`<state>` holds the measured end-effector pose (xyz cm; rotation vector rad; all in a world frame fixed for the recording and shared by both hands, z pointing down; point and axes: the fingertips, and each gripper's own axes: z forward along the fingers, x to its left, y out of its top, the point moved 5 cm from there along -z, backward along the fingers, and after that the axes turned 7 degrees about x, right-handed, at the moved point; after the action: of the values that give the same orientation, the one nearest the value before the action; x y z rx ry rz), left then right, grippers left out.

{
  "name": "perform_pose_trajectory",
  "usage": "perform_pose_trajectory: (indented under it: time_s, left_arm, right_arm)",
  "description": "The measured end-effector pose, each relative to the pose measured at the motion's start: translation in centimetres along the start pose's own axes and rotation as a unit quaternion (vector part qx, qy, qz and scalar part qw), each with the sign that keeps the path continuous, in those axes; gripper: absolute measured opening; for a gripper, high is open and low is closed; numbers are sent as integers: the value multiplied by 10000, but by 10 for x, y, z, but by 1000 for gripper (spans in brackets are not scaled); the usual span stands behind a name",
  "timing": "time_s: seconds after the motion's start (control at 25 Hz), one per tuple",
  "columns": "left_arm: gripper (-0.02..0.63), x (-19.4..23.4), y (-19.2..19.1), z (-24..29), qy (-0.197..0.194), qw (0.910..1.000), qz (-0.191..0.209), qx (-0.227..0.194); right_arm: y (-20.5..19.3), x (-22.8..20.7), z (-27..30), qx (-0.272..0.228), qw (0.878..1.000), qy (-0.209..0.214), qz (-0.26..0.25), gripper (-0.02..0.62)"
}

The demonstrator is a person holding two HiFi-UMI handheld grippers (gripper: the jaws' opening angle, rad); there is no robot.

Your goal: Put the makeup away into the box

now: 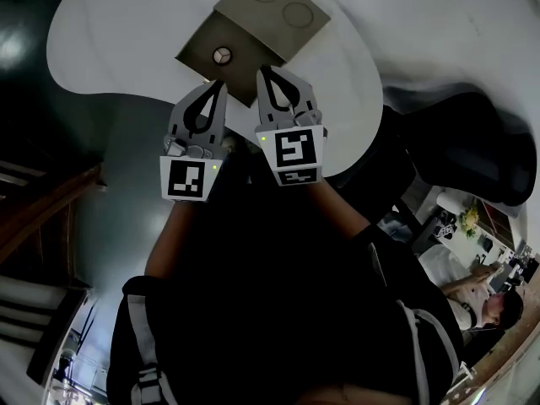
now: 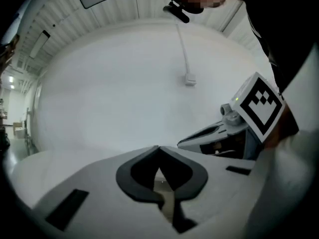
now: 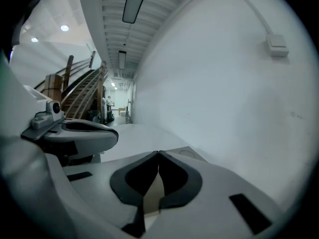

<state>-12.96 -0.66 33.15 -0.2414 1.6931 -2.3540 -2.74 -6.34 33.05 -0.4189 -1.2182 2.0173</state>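
I'm standing in what's looking like an open office hall: white table [image 1: 126, 24], wooden staircase [image 3: 82, 91], ceiling strip lights [image 3: 133, 1], a person [image 1: 494, 306] sitting nearby.

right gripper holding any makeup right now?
No, the right gripper has its tips closed together with nothing between them.
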Motion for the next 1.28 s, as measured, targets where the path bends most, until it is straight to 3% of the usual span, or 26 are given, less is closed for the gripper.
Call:
perform_pose_trajectory:
  time_s: [0.24, 0.6, 0.84, 1.28]
  left_arm:
    - [8, -19, 12, 4, -252, 9996, 138, -63]
    - [8, -53, 8, 29, -834, 9961, 250, 165]
    - [8, -67, -4, 40, -1070, 9933, 228, 369]
    - [8, -70, -34, 59, -1136, 9905, 115, 767]
  right_arm:
    - [-8, -26, -34, -135, 9970, -586, 485, 25]
    - [-59, -48, -48, 412, 9857, -1066, 1241, 26]
    - [-92, -53, -45, 750, 9770, -1124, 1648, 37]
    - [-159, -49, -8, 1742, 9514, -732, 2430, 170]
